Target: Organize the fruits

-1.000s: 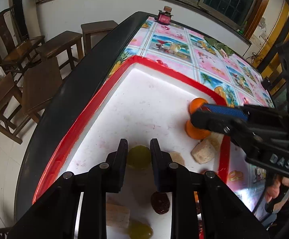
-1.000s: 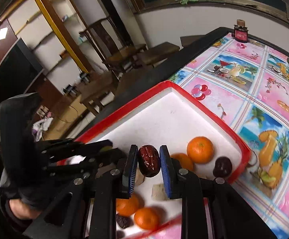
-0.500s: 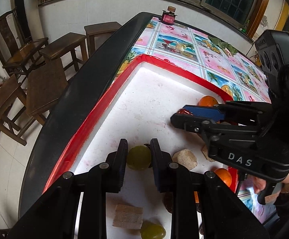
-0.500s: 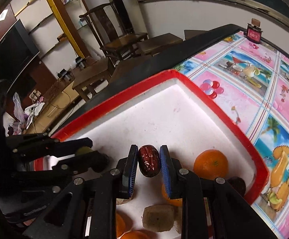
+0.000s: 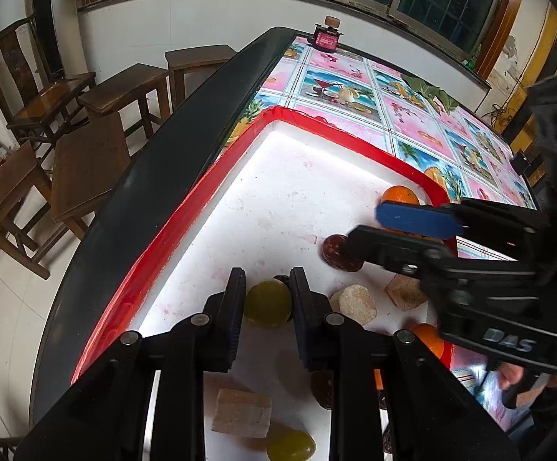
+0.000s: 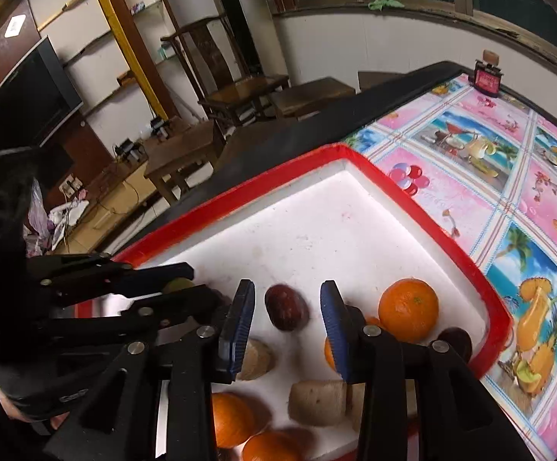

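A white tray with a red rim point(image 5: 171, 238) point(image 6: 424, 207) holds oranges, dark red dates, green grapes and tan chunks. My left gripper point(image 5: 267, 292) is shut on a green grape point(image 5: 267, 303) just above the tray floor. From the right wrist, that left gripper point(image 6: 194, 280) shows at the left with the grape point(image 6: 178, 284) peeking out. My right gripper point(image 6: 287, 292) point(image 5: 370, 230) is opening. A dark red date point(image 6: 286, 307) point(image 5: 336, 253) lies on the tray between its blue pads point(image 6: 240, 322), touching neither. An orange point(image 6: 409, 309) point(image 5: 399, 194) sits by the tray's right rim.
Tan chunks point(image 5: 355, 303) point(image 6: 317, 403), more oranges point(image 6: 232, 418) and a second grape point(image 5: 290, 445) crowd the tray's near end. The patterned tablecloth point(image 5: 355, 88) carries a small red jar point(image 5: 326, 38). Wooden stools and chairs point(image 5: 86, 153) stand past the table's black edge.
My right gripper's jaws have spread apart and the date they held now lies on the tray. My left gripper still holds the green grape in the same spot.
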{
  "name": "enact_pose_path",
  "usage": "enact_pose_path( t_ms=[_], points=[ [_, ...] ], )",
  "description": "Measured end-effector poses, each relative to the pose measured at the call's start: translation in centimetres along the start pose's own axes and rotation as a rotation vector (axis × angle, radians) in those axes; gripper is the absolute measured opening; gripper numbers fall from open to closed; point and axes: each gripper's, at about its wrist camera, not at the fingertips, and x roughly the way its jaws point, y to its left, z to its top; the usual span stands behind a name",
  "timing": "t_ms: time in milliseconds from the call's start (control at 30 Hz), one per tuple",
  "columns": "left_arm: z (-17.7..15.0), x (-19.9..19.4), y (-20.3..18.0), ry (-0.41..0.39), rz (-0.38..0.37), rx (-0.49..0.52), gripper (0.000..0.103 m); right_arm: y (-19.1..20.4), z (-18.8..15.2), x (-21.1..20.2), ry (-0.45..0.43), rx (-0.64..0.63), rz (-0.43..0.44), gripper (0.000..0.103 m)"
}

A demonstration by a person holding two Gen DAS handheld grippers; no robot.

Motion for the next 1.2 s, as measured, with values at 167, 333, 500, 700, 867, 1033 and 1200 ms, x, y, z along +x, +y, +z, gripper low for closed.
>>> enact_pose_path(
  t_ms=[167, 333, 500, 700, 867, 1033, 1200],
  points=[
    [-0.5, -0.7, -0.5, -0.020, 0.017, 0.005, 0.030, 0.4, -1.2, -3.3, -0.061, 0.014, 0.006, 0.043],
    [-1.1, -1.8, -0.9, -0.070, 0.022, -0.027, 0.069, 0.9, -3.3, -6.7, -0.108, 0.044, 0.039, 0.061],
    [-2.0, -2.7, -1.8, -0.109, 0.045, -0.005, 0.077, 1.4, -5.7, -8.5, -0.113, 0.059, 0.040, 0.066],
    [-3.6, -3.6, -2.0, -0.123, 0.078, -0.035, 0.086, 1.9, -9.0, -11.1, -0.146, 0.035, -0.013, 0.078],
    [-4.9, -4.9, -2.9, -0.183, 0.170, 0.007, 0.086, 2.0, -11.2, -12.7, -0.144, 0.039, -0.018, 0.082],
    [-5.7, -5.2, -3.8, -0.194, 0.278, 0.070, 0.086, 2.5, -12.6, -13.2, -0.150, 0.048, -0.030, 0.085],
    [-6.9, -5.2, -3.4, -0.163, 0.269, 0.032, 0.086, 3.0, -13.5, -13.1, -0.151, 0.025, -0.057, 0.086]
  ],
)
